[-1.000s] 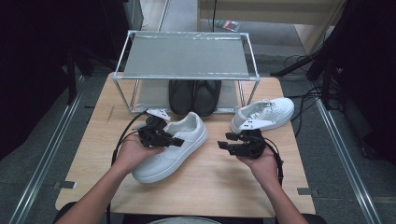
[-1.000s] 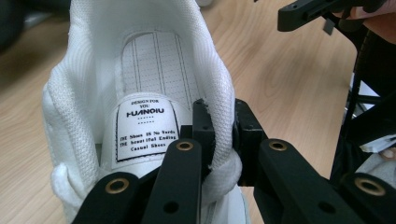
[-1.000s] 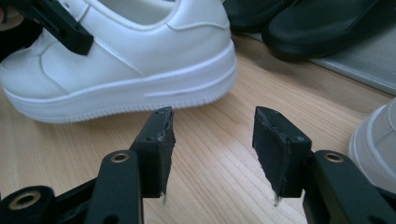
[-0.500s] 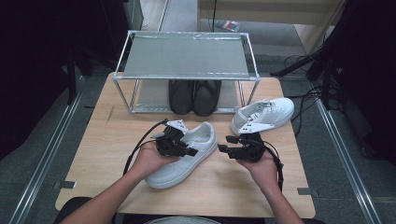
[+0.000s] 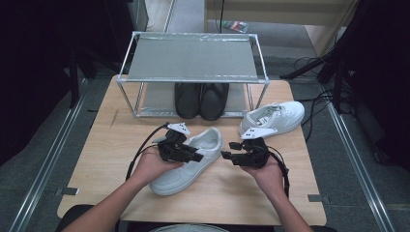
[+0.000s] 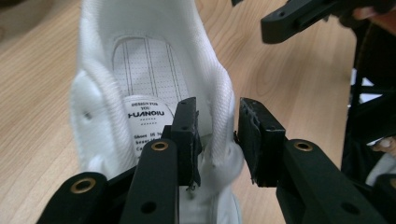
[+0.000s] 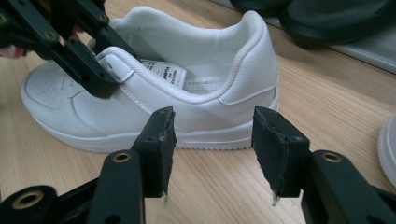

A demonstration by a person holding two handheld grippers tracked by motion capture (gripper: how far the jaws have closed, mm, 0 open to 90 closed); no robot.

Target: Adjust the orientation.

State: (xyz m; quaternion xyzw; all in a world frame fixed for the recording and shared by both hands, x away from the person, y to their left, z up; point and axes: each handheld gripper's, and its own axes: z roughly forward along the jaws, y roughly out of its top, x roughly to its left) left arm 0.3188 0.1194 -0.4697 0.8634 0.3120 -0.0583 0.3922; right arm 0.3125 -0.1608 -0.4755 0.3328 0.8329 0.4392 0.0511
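A white sneaker (image 5: 187, 166) lies on the wooden table (image 5: 106, 145), toe towards the person. My left gripper (image 5: 196, 155) is over the sneaker's opening. In the left gripper view its jaws (image 6: 217, 135) straddle the sneaker's (image 6: 140, 70) padded side wall. They have just been opening: one pad sits inside by the tongue label, and a gap shows at the outer pad. My right gripper (image 5: 227, 155) hovers open just right of the sneaker. In the right gripper view its jaws (image 7: 212, 135) face the sneaker's (image 7: 201, 88) side with nothing between them.
A second white sneaker (image 5: 273, 117) lies at the table's right rear. A pair of black shoes (image 5: 200, 99) stands on the lower level of a metal rack (image 5: 193, 58) at the back. Cables trail from both grippers. Bare tabletop extends to the left.
The left hand and the sneaker have shifted right and slightly nearer the person. The left jaws now stand wider around the sneaker's wall. The right gripper has barely moved.
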